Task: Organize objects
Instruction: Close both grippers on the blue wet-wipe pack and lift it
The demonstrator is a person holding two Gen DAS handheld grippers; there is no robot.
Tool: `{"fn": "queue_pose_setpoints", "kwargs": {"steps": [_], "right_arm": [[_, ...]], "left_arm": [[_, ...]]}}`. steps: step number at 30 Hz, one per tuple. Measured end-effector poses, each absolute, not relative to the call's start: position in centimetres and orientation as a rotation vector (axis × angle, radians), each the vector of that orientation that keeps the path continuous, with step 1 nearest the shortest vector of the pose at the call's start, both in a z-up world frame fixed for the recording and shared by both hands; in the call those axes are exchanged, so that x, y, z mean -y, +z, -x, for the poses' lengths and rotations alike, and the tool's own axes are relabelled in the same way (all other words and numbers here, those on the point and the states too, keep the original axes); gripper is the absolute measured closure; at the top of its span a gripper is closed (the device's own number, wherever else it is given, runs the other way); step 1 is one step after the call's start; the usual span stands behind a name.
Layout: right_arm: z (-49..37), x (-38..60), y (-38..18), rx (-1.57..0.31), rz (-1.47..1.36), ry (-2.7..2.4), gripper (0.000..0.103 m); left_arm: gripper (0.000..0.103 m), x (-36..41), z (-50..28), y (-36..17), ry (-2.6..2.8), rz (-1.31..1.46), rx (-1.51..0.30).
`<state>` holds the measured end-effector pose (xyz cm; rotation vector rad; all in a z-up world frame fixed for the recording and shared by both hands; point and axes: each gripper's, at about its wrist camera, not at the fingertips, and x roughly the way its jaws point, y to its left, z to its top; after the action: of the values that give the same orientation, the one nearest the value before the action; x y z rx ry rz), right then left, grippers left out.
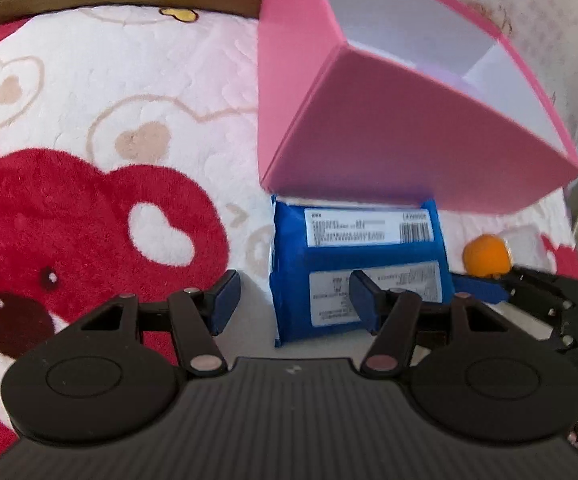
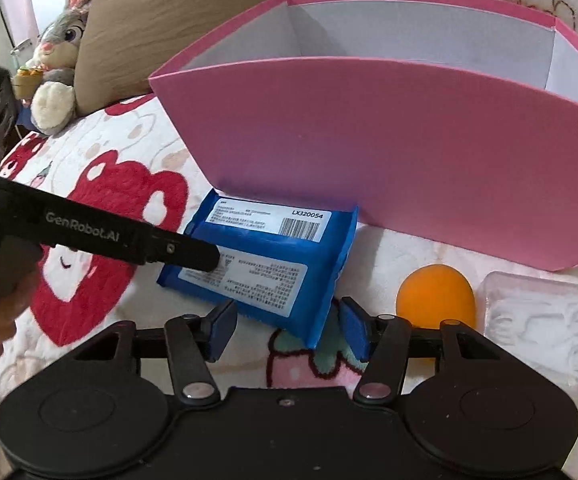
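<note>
A blue packet with white labels lies on the bear-print blanket in front of an open pink box with a white inside. An orange egg-shaped sponge lies right of the packet. My left gripper is open, its right finger over the packet's near left part; it also shows in the right wrist view. My right gripper is open around the packet's near corner; it also shows in the left wrist view, at the packet's right edge.
A clear plastic case of white items lies right of the sponge. A brown pillow and a plush rabbit sit at the bed's far left. The red bear-print blanket spreads left of the packet.
</note>
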<state>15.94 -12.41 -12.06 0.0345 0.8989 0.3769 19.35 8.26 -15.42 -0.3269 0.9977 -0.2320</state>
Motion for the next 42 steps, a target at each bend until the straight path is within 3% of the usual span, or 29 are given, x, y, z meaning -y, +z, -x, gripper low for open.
{"fn": "queue_pose_setpoints", "kwargs": {"steps": [5, 6, 8, 11, 18, 33, 42], "right_arm": [[-16.3, 12.1, -12.5, -0.875, -0.063, 0.351, 0.041], [-16.2, 12.0, -12.4, -0.866, -0.063, 0.349, 0.048], [-16.0, 11.8, -12.2, -0.848, -0.067, 0.357, 0.057], [-15.8, 11.5, -12.0, -0.848, -0.022, 0.353, 0.063], [-16.2, 11.7, -12.9, -0.852, -0.055, 0.343, 0.063], [-13.3, 10.6, -10.1, -0.95, 0.03, 0.382, 0.063], [-10.9, 11.3, -5.8, -0.967, 0.078, 0.446, 0.061]], "left_arm": [[0.045, -8.6, -19.2, -16.0, -0.221, 0.378, -0.954], [0.047, -8.6, -19.2, -16.0, -0.227, 0.38, -0.943], [0.066, -8.4, -19.1, -16.1, -0.262, 0.39, -0.932], [0.068, -8.4, -19.1, -16.2, -0.267, 0.415, -0.931], [0.062, -8.2, -19.4, -16.7, -0.24, 0.44, -0.938], [0.064, -4.7, -14.0, -12.2, -0.252, 0.22, -0.935], [0.067, -6.0, -12.2, -8.9, -0.31, 0.338, -0.959]]}}
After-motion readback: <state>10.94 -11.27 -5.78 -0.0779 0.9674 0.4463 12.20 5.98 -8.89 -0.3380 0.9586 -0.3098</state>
